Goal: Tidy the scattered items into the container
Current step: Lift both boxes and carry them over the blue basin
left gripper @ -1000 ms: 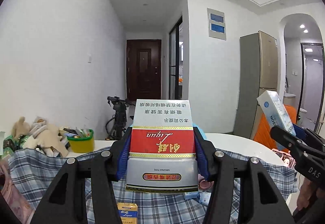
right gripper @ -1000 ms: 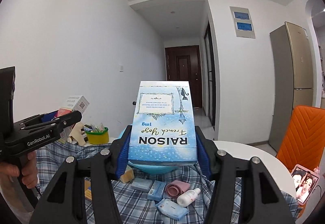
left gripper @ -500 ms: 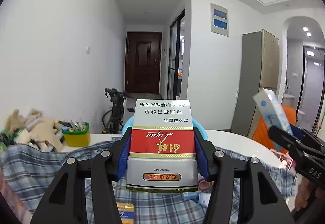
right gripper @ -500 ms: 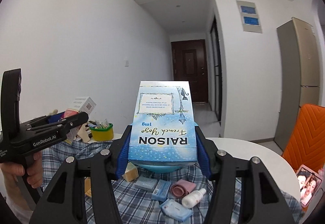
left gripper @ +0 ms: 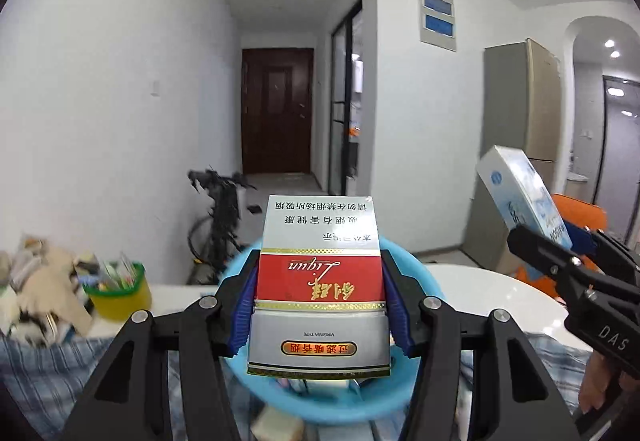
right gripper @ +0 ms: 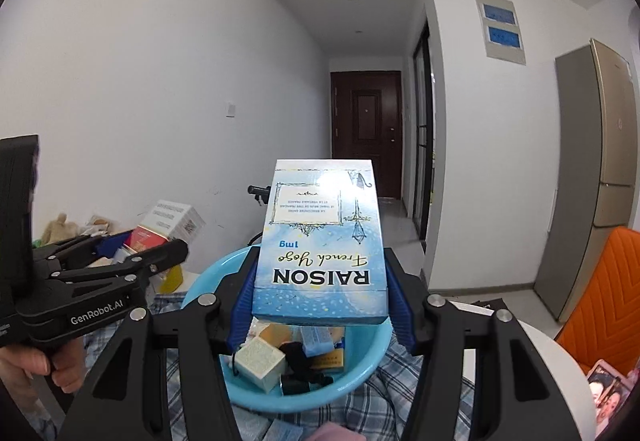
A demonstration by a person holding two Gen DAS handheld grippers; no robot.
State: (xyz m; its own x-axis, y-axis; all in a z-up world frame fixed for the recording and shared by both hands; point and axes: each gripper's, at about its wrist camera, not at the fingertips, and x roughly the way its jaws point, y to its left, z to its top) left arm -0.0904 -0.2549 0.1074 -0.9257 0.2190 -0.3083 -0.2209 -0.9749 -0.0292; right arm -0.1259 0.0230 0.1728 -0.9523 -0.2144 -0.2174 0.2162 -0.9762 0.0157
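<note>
My left gripper (left gripper: 319, 305) is shut on a red, white and silver cigarette box (left gripper: 319, 281), held upright just above the light blue basin (left gripper: 424, 277). My right gripper (right gripper: 319, 305) is shut on a blue "RAISON" cigarette box (right gripper: 320, 241), held over the near side of the same basin (right gripper: 352, 381), which holds several small boxes and a black item. The right gripper and its blue box (left gripper: 520, 197) show at the right of the left wrist view. The left gripper and its red box (right gripper: 152, 237) show at the left of the right wrist view.
The basin stands on a blue plaid cloth (right gripper: 400, 381) over a white round table (left gripper: 492, 293). A yellow-green pot (left gripper: 118, 291) and plush toys (left gripper: 48, 281) sit at the far left. An orange chair (right gripper: 600, 305), a fridge and a bicycle lie beyond.
Both grippers have moved forward with their boxes and now hang over the blue basin. The loose items on the cloth have dropped out of sight below.
</note>
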